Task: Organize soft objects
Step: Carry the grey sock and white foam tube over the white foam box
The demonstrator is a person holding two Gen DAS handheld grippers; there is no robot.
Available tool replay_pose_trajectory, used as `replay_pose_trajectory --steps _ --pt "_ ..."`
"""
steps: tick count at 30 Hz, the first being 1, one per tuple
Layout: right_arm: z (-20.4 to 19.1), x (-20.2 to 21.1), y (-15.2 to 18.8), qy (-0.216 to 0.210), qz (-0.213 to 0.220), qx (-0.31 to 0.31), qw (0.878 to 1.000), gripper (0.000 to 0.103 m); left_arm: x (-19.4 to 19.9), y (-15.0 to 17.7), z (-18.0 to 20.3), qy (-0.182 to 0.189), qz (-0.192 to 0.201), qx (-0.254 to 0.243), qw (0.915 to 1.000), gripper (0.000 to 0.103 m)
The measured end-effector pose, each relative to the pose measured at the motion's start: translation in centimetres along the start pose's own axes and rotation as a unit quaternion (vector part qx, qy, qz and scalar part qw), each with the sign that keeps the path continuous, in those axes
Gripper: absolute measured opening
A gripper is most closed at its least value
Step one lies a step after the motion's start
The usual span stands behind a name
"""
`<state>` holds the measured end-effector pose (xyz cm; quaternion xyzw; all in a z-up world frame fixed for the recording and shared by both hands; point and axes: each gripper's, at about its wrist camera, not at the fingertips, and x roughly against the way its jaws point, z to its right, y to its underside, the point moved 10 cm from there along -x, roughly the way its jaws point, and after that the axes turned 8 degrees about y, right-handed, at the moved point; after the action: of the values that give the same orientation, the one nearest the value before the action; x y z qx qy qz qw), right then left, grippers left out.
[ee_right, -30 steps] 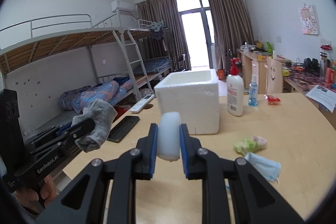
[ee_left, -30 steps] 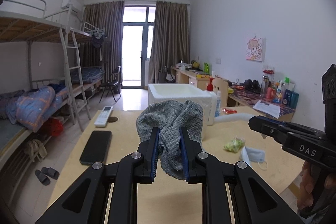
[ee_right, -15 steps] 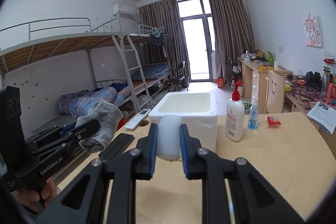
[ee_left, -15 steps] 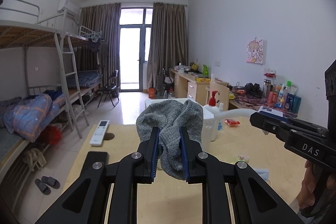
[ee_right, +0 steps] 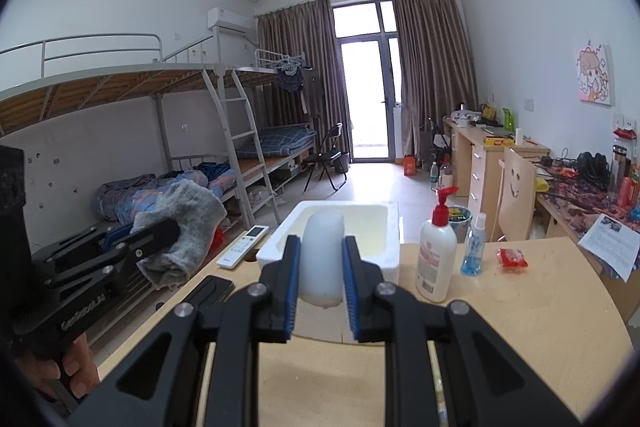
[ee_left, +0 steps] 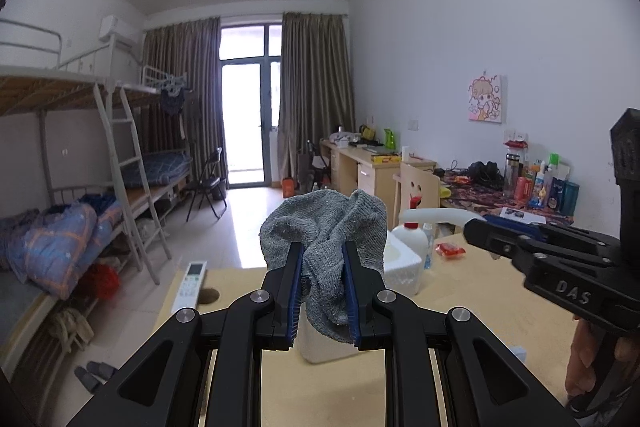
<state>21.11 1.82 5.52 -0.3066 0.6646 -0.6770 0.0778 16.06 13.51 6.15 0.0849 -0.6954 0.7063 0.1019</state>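
**A:** ok so what's each hand doing here?

**B:** The left gripper (ee_left: 320, 283) is clamped on a grey knit sock (ee_left: 326, 227), bunched up between the blue pads and held in the air above the wooden table (ee_left: 480, 291). The right gripper (ee_right: 320, 277) is squeezed onto a pale white squishy block (ee_right: 323, 255), also off the table.

**A:** And the box?

**B:** A white foam box (ee_right: 332, 223) sits at the table's far edge, open on top. In the right wrist view the white block lines up right in front of it. In the left wrist view the sock mostly covers the box.

**A:** anything else on the table?

**B:** A pump bottle with a red top (ee_right: 437, 255) stands just to the right of the box, then a small blue spray bottle (ee_right: 473, 247) and a red packet (ee_right: 512, 258) further right. A white remote (ee_right: 243, 246) is near the far left corner, and a black phone (ee_right: 208, 293) lies along the left edge.
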Motion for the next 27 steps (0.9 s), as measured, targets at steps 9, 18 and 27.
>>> replay_pose_trajectory --steps 9,18,27 --pt "0.4 -3.0 -0.6 0.013 -0.017 0.01 1.0 0.024 -3.3 -0.6 -1.1 -0.003 -0.007 0.0 1.0 0.02" --pt "1.0 -5.5 -1.1 0.022 -0.029 0.031 0.999 0.024 -5.7 -0.5 -2.6 -0.011 -0.01 0.015 0.9998 0.02" --pt "-0.4 -9.2 -0.9 0.008 -0.049 0.064 0.997 0.024 -6.9 -0.5 -4.5 -0.038 -0.012 0.018 0.999 0.02"
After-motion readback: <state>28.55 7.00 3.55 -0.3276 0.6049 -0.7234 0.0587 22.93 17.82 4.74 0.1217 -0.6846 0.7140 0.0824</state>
